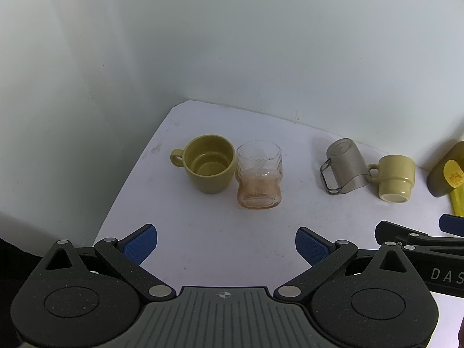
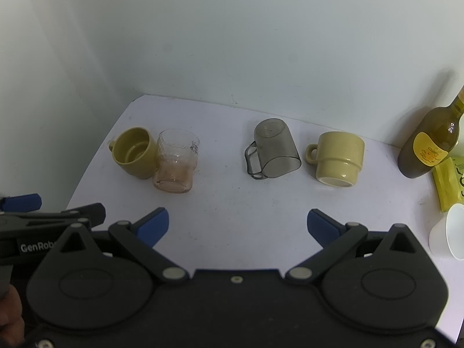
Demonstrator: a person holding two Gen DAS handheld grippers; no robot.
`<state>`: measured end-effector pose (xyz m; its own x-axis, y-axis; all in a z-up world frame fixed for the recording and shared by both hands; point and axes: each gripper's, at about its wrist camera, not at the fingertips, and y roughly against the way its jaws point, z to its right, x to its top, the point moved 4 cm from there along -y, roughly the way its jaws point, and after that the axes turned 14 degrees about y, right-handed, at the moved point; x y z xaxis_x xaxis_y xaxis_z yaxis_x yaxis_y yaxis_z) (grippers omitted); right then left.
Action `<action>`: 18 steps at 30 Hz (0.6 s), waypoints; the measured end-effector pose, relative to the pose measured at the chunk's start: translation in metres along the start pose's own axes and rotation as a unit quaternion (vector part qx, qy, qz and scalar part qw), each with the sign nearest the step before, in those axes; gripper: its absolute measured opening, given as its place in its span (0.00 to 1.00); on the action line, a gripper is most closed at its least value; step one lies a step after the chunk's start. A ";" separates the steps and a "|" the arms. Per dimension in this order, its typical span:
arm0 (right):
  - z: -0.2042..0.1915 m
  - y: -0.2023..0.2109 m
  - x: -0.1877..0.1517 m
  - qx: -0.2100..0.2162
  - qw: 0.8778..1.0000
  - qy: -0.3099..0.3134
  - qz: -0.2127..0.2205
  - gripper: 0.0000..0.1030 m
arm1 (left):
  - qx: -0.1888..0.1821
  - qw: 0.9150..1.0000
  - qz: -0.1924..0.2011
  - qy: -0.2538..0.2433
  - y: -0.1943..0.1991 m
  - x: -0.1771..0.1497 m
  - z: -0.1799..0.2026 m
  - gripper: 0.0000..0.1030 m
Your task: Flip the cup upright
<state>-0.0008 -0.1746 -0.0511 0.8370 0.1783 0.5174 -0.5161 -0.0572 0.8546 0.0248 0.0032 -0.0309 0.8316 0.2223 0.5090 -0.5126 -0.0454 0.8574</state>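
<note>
Several cups stand on a white table [image 1: 220,237]. An olive mug [image 1: 209,163] [image 2: 135,152] stands upright at the left, touching an upright clear ribbed glass [image 1: 259,175] [image 2: 175,161]. To the right, a smoky grey handled cup [image 1: 345,166] [image 2: 275,148] stands upside down. Beside it a pale yellow mug [image 1: 395,178] [image 2: 339,158] is also upside down. My left gripper [image 1: 226,245] is open and empty, in front of the glass. My right gripper [image 2: 237,226] is open and empty, in front of the grey cup.
A dark olive bottle with a yellow label [image 2: 429,145] [image 1: 446,171] stands at the right by the wall. A yellow packet [image 2: 449,182] and a white paper cup [image 2: 448,235] lie in front of it. White walls close the back and left.
</note>
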 end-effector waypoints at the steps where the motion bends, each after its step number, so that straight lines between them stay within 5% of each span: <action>1: 0.000 0.000 0.000 0.000 1.000 0.000 0.000 1.00 | 0.000 1.000 0.000 0.000 0.000 0.000 0.000 1.00; 18: 0.001 0.001 0.002 0.001 1.000 -0.001 -0.001 1.00 | -0.002 1.000 -0.002 0.001 0.002 0.001 0.001 1.00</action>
<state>0.0008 -0.1749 -0.0493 0.8381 0.1769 0.5160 -0.5142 -0.0594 0.8556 0.0247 0.0021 -0.0289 0.8329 0.2242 0.5060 -0.5106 -0.0416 0.8588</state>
